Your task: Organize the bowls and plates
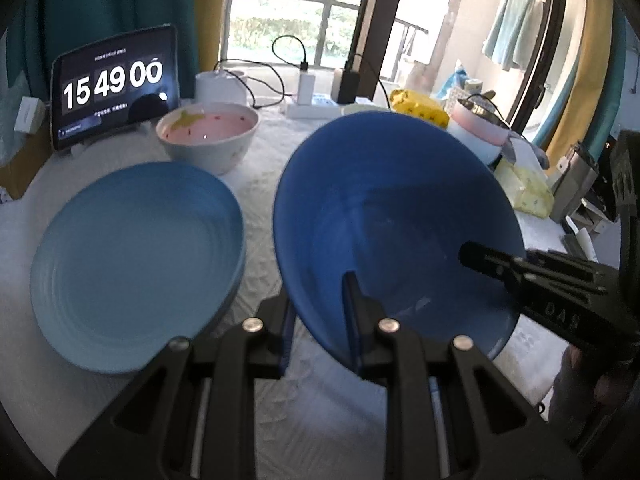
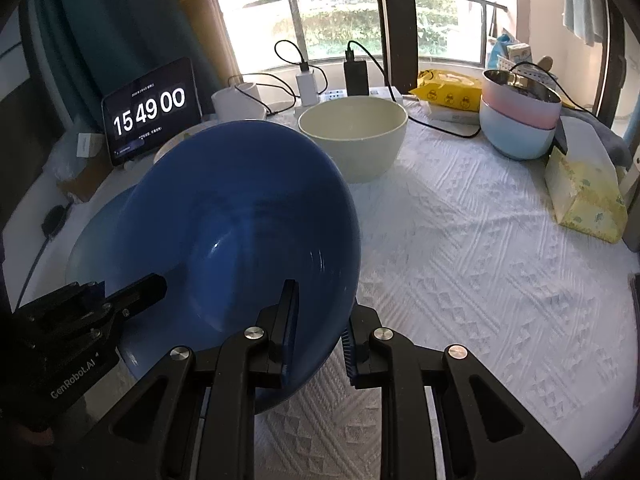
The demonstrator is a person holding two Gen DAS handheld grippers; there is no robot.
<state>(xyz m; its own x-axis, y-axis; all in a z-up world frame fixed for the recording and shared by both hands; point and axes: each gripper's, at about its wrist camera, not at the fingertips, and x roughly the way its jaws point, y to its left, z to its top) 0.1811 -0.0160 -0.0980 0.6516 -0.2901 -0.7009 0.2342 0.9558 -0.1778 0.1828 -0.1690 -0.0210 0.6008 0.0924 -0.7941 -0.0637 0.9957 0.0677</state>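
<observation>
A: Where is the glossy dark blue round plate?

B: Tilted above the white quilted bench, its rim clamped by the fingers of both the left gripper and right gripper.

A: What crowds it?

B: A pale blue ribbed plate lies left; a cream bowl sits far, beside a pink-lined speckled bowl, a tablet clock and stacked pastel bowls.

Two matte-black grippers: left gripper and right gripper, each built of angular linkage arms with triangular cut-outs. Round silver pivot screws on the arms; blue ribbed pads along the inner fingers. White "GenRobot.AI" lettering on the casing.
</observation>
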